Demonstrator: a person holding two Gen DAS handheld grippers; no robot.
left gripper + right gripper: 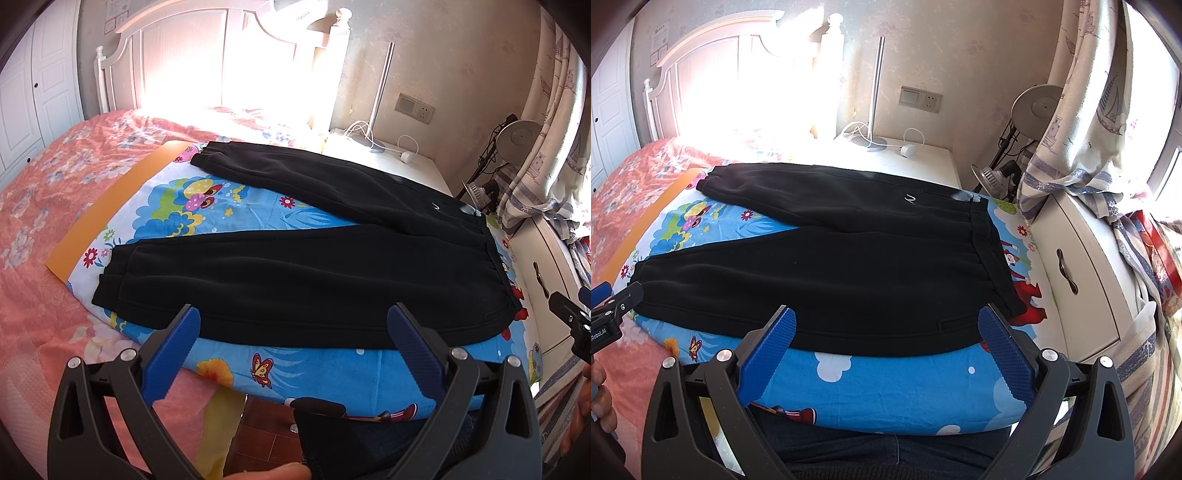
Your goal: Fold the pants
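The black pants [306,273] lie flat and unfolded on a bright blue cartoon-print sheet [236,210] spread over a bed with a pink floral cover [48,192]. Their long axis runs left to right: the ribbed elastic waistband [988,251] sits at the right, near a white nightstand [1082,280], and the two legs reach leftward, splaying apart into a narrow V so that blue sheet shows between them. Each leg ends in a gathered cuff [107,284]. The cloth looks thick, soft and matte, like fleece, with a small white logo [910,198] on the far leg near the waist. An orange board [107,206] edges the sheet at the left. The left claw [293,317] hangs open over the near leg's lower hem, its blue ridged pads [173,354] wide apart and holding nothing. The right claw [886,319] is likewise spread open and empty, above the near edge close to the waist.
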